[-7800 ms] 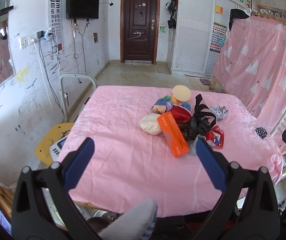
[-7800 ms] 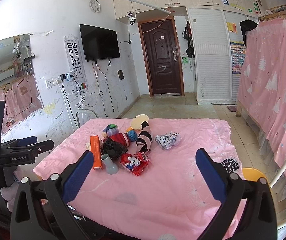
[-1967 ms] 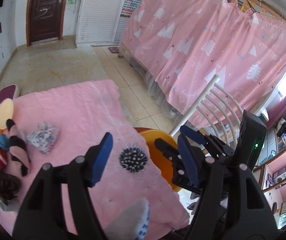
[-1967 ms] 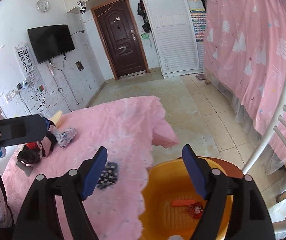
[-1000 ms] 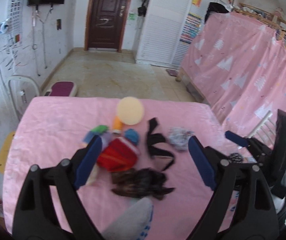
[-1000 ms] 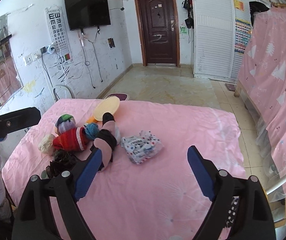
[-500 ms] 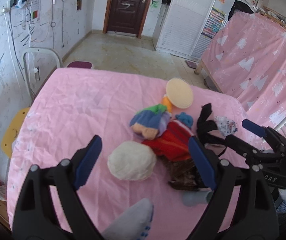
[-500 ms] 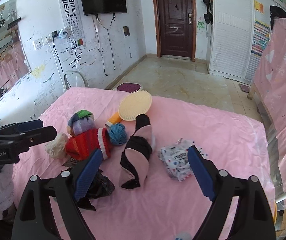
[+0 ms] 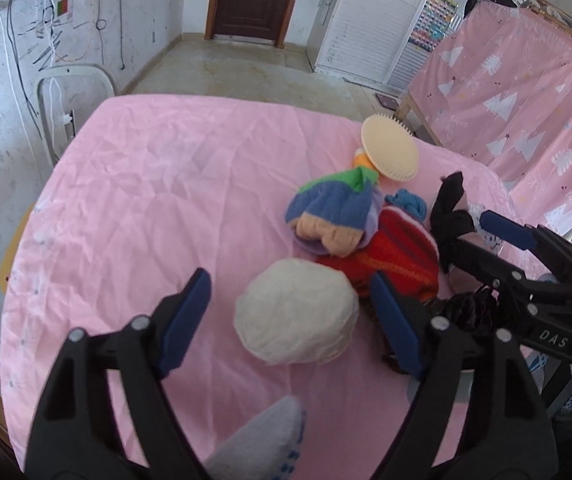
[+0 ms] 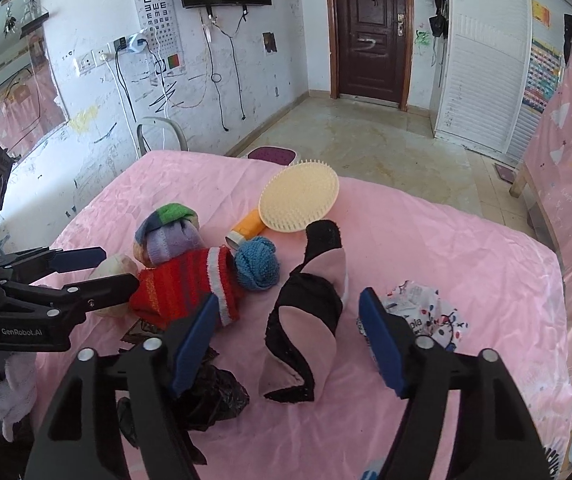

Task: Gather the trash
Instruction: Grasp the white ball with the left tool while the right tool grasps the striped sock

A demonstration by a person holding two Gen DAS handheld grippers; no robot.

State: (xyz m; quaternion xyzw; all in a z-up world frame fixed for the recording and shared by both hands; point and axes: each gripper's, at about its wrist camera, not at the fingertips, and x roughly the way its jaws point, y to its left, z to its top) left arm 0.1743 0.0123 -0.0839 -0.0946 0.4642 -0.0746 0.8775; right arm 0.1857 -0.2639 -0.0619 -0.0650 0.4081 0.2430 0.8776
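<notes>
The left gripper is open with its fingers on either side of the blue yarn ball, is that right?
Not quite. The left gripper is open, but its fingers sit on either side of the cream-white ball, as the left wrist view shows. The blue yarn ball lies farther back.

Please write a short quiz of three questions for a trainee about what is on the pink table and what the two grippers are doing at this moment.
1. True or false: the left gripper is shut on the cream ball.
2. Which item lies between the open fingers of the right gripper?
A. the red knitted sock
B. the black and pink cloth
C. the round cream brush
3. Fill in: the blue yarn ball lies directly beside the ____ knitted sock.

Key:
1. False: both fingers stand apart, on either side of the ball.
2. B
3. red
</notes>
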